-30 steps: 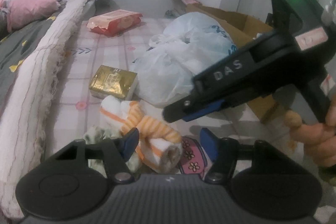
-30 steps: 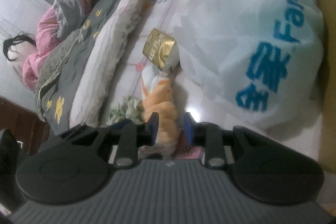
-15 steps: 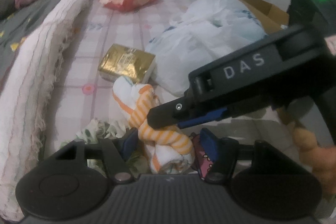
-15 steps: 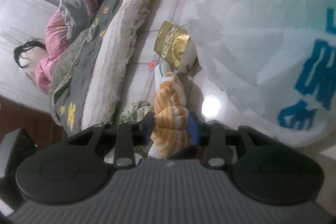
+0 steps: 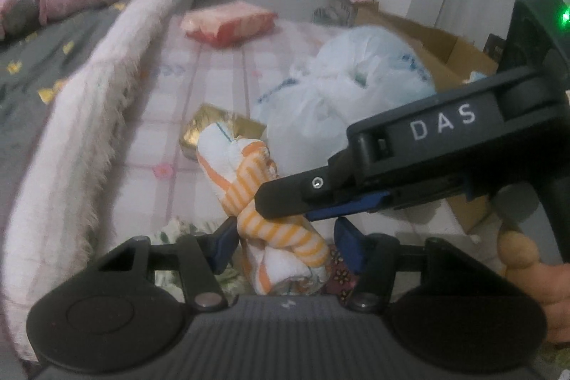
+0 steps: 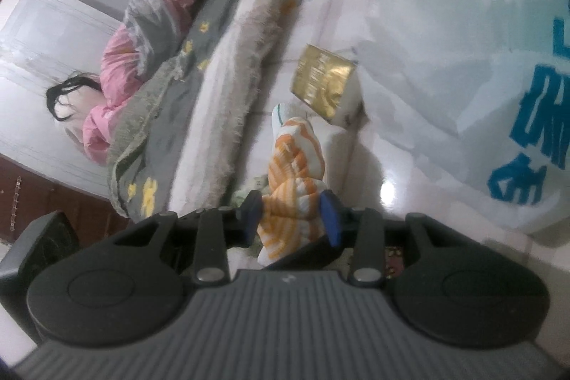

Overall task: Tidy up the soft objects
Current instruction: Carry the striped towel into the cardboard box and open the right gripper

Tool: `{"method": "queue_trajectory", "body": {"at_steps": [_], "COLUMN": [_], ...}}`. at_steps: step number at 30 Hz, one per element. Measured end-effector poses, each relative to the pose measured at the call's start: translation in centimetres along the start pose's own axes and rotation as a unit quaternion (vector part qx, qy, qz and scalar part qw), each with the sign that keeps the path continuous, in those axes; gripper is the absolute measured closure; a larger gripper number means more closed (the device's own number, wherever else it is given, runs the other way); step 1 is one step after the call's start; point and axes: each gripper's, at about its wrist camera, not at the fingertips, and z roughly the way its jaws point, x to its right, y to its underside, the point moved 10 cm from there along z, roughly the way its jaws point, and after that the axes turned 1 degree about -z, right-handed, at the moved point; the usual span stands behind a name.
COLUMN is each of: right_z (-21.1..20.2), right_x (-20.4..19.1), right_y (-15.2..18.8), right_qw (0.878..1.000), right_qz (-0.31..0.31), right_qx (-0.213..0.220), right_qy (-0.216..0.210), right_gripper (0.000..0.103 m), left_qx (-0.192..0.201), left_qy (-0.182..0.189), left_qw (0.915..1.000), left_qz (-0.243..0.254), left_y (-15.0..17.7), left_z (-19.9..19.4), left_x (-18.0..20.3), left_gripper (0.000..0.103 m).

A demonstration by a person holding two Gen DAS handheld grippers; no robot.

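Observation:
An orange-and-white striped towel (image 5: 281,230) is twisted into a roll on the pink checked bedsheet (image 5: 213,73). My left gripper (image 5: 288,246) straddles the roll's near end. Its jaws are closing, with a thin gap still showing at each blue pad. My right gripper (image 5: 285,202) reaches in from the right and lies across the roll's twisted middle. In the right wrist view the right gripper (image 6: 290,219) is shut on the towel (image 6: 295,166), which fills the space between the blue pads. A hand (image 5: 527,259) holds the right gripper's handle.
A gold box (image 5: 221,130) lies just behind the towel, beside a stuffed white plastic bag (image 5: 342,95). A cardboard box (image 5: 427,38) stands at the right. A fringed white blanket (image 5: 89,130) runs along the left. A green floral cloth (image 5: 178,230) and a pink patterned piece (image 5: 338,273) lie under the towel.
The right gripper slid left, over and onto the towel's middle. The towel now stands more upright between the left fingers, which have drawn closer together. Both cameras have shifted a little.

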Motion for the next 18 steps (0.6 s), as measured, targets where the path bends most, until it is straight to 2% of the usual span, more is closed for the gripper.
{"method": "queue_trajectory", "body": {"at_steps": [5, 10, 18], "right_z": [-2.5, -6.4, -14.7], "right_x": [-2.6, -4.5, -2.4], "right_y": [-0.4, -1.3, -3.4], "right_qw": [0.999, 0.996, 0.987], "right_qz": [-0.028, -0.047, -0.038], "right_qx": [0.027, 0.073, 0.153], "right_qy": [-0.014, -0.026, -0.014], "right_gripper": [0.067, 0.067, 0.067], "left_qx": [0.039, 0.078, 0.105], "left_qy": [-0.004, 0.005, 0.051], "left_qw": [0.9992, 0.9962, 0.9877], "left_qz": [0.011, 0.037, 0.103], "left_y": [-1.6, -3.9, -7.7], "left_z": [-3.1, -5.3, -5.3], "left_x": [1.0, 3.2, 11.1], "left_gripper": [0.044, 0.044, 0.043]}}
